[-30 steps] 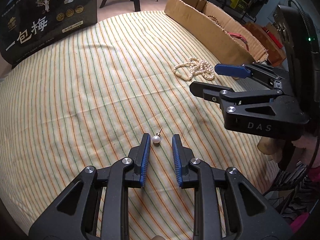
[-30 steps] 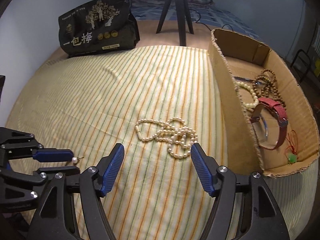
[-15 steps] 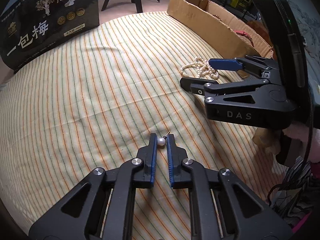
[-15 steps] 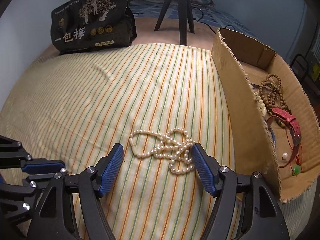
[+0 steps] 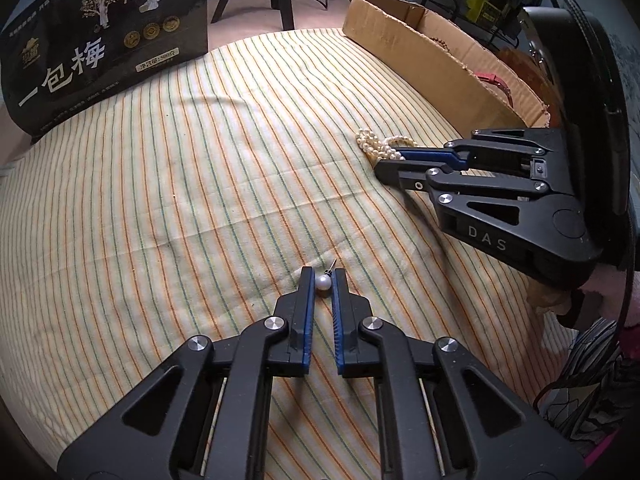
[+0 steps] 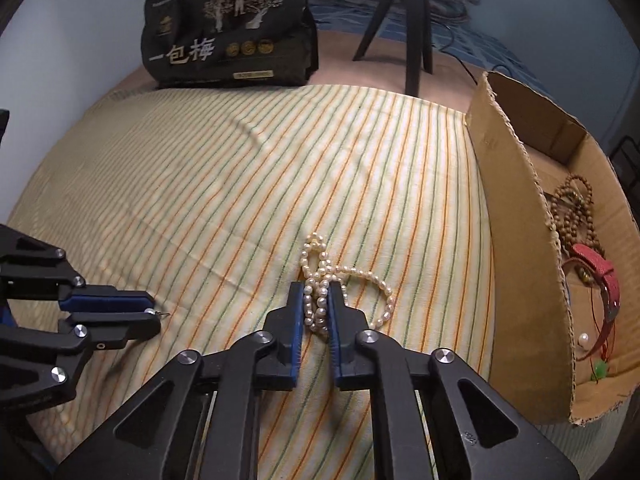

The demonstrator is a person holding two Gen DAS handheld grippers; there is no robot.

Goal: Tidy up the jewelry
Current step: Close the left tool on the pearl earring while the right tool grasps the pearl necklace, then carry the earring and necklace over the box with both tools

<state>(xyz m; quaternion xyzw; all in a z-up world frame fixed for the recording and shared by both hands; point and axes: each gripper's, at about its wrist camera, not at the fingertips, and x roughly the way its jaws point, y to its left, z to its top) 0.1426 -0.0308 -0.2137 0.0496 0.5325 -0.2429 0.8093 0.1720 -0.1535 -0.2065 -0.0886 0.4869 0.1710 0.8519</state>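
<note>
My left gripper (image 5: pixel 322 280) is shut on a small pearl earring (image 5: pixel 323 281), its pin sticking out past the fingertips, low over the striped cloth. It shows at the left of the right wrist view (image 6: pixel 149 311) too. My right gripper (image 6: pixel 317 294) is shut on a bunched pearl necklace (image 6: pixel 320 276) lying on the cloth; loops spill out to the right. In the left wrist view the right gripper (image 5: pixel 394 159) sits over the necklace (image 5: pixel 374 145). The cardboard box (image 6: pixel 516 216) at the right holds wooden beads (image 6: pixel 570 208), a red strap (image 6: pixel 600 276), a loose pearl (image 6: pixel 583 338) and a green charm.
A black snack bag (image 6: pixel 228 44) stands at the cloth's far edge. A black tripod (image 6: pixel 412 32) stands behind the cloth. The box wall (image 5: pixel 424 56) rises just right of the necklace.
Both grippers have closed: the left on the pearl earring, the right came down and shut on the pearl necklace, bunching it together.
</note>
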